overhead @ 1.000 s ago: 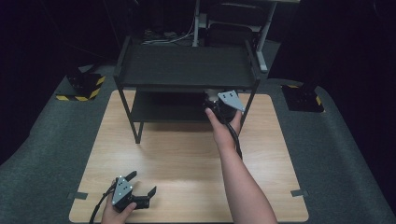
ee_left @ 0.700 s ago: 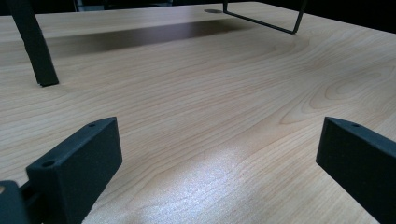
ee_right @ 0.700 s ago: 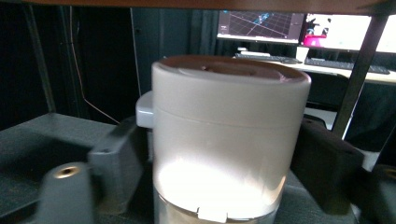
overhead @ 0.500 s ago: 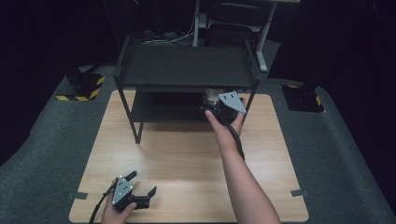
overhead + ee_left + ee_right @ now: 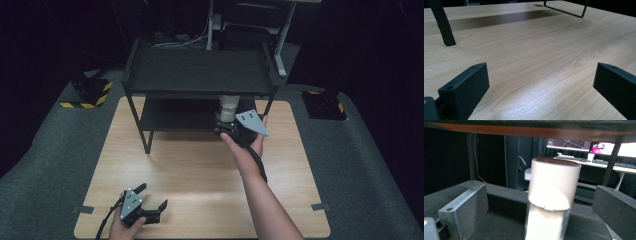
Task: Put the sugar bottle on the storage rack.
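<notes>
Dark room, light wooden table (image 5: 200, 175) with a black two-tier shelf rack (image 5: 200, 75) at its far side. Right gripper (image 5: 231, 125) at the rack's lower shelf, jaws just opened and spread wide, a white cylindrical cup (image 5: 550, 195) upright between them on the shelf, untouched by either pad. Left gripper (image 5: 150, 197) low over the table's near-left corner, jaws spread, nothing between them.

Upper shelf (image 5: 200, 70) close over cup (image 5: 550, 195); tabletop (image 5: 190, 170) open

one white cup (image 5: 551, 195), one black two-tier shelf rack (image 5: 200, 75), one wooden table (image 5: 200, 170), two grippers
</notes>
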`<state>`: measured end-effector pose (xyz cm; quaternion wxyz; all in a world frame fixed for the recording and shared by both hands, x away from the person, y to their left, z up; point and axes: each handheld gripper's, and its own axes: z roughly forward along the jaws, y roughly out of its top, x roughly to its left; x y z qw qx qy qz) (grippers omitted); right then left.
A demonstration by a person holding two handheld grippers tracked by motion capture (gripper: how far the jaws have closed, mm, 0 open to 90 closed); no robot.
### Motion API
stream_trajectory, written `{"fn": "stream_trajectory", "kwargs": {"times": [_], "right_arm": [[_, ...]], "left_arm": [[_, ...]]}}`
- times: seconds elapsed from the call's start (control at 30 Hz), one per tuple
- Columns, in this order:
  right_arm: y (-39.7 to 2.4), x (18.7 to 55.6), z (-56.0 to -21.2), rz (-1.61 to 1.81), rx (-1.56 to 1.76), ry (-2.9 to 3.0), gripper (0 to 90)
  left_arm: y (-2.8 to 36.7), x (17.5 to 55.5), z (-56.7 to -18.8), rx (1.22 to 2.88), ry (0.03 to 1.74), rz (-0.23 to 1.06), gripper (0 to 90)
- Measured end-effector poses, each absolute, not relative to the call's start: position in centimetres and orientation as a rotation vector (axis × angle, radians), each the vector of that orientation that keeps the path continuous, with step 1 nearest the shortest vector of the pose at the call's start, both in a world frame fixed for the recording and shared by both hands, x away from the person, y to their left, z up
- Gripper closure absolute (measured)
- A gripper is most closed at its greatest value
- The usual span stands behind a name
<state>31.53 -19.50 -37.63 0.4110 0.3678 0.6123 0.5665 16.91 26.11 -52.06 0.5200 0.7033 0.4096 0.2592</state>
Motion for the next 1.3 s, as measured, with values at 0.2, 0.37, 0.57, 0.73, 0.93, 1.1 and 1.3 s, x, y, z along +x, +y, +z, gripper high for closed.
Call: {"fn": "stream_trajectory", "kwargs": {"times": [0.2,0.37,0.57,0.73,0.93,1.1,1.3], "right_arm": [[-20.7,29.7,-38.6,1.443,0.903,1.545,0.3],[-21.7,28.2,-39.4,1.470,0.892,1.547,0.2],[-23.0,26.3,-40.8,1.484,0.865,1.553,0.2],[-24.2,24.7,-42.1,1.490,0.855,1.571,0.3],[-25.7,23.1,-43.8,1.484,0.851,1.596,0.2],[-26.9,22.0,-44.8,1.469,0.868,1.609,0.2],[-28.4,20.8,-46.5,1.441,0.874,1.626,0.2]], "left_arm": [[26.1,16.9,-52.1,1.684,0.984,0.621,0.4],[26.1,16.9,-52.1,1.684,0.985,0.621,0.4],[26.0,16.9,-52.1,1.682,0.986,0.623,0.4],[26.0,16.8,-52.1,1.681,0.987,0.625,0.4],[26.0,16.8,-52.1,1.681,0.986,0.629,0.4],[25.9,16.8,-52.1,1.683,0.984,0.631,0.4],[25.9,16.8,-52.1,1.684,0.983,0.633,0.4]]}}
